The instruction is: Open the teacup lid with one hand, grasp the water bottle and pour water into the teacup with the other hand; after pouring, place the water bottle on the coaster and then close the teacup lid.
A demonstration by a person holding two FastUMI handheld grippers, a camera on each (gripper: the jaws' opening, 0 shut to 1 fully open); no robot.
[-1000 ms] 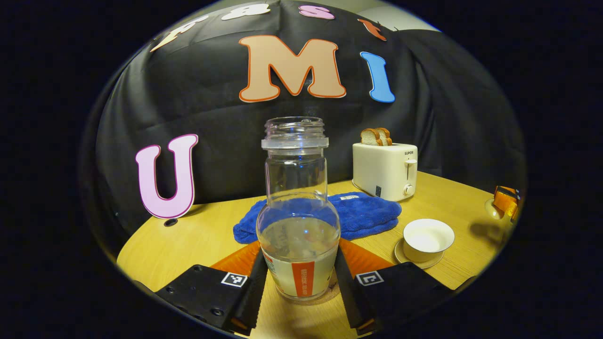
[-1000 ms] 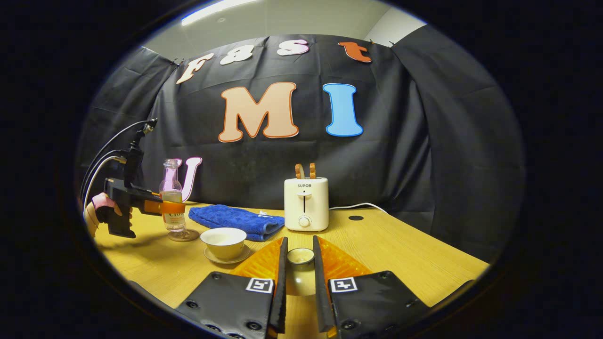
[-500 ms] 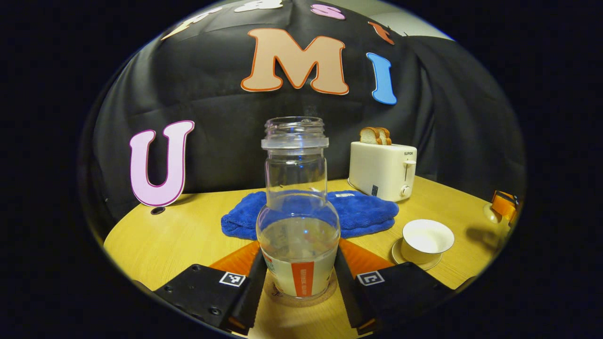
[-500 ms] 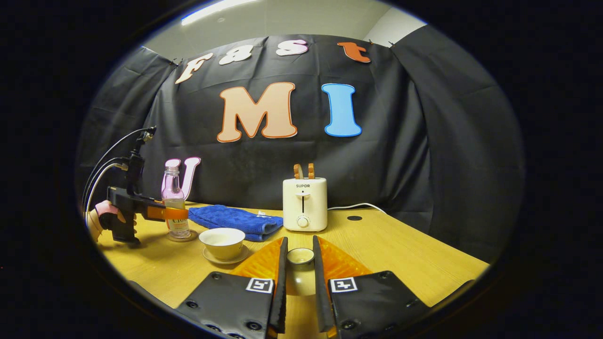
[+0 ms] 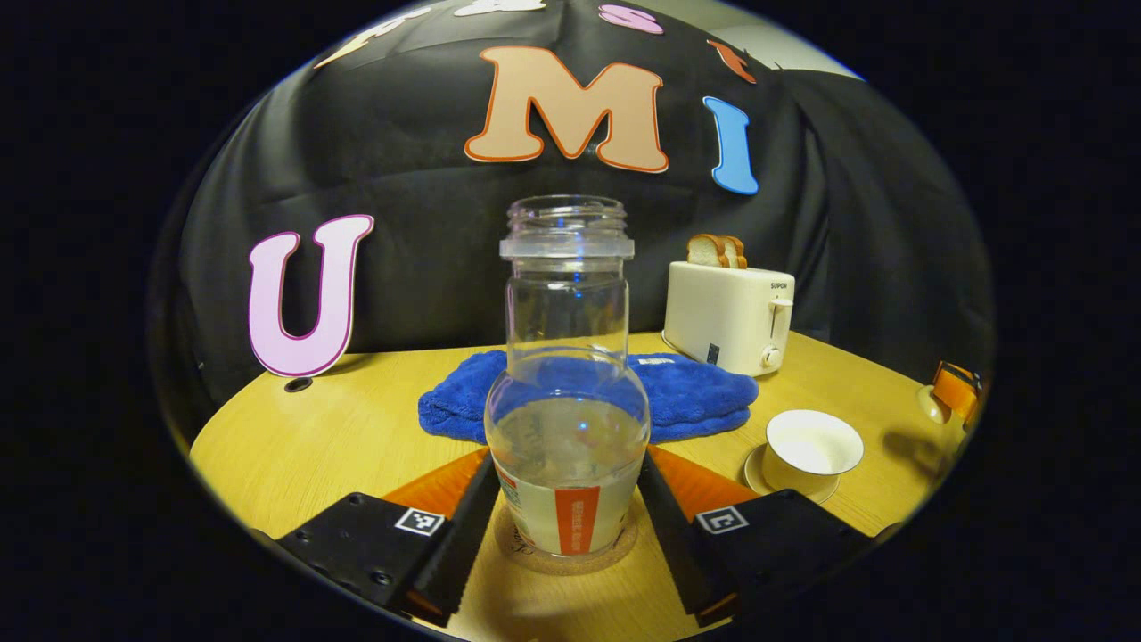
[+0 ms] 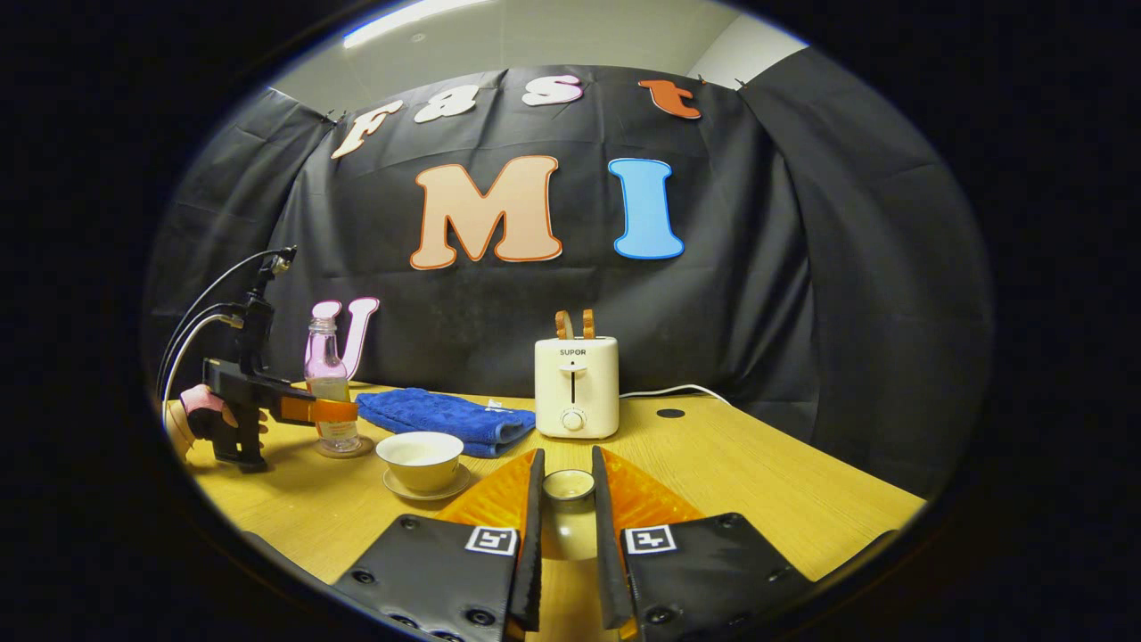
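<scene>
The water bottle (image 5: 568, 419) hides most of the coaster (image 5: 570, 555) and part of the blue towel (image 5: 695, 401).

Black tool (image 5: 568, 535) housings, square markers, screws, cables

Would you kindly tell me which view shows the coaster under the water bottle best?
The left gripper view: the coaster lies close, ringing the water bottle. In the right gripper view it is a small far disc.
</scene>
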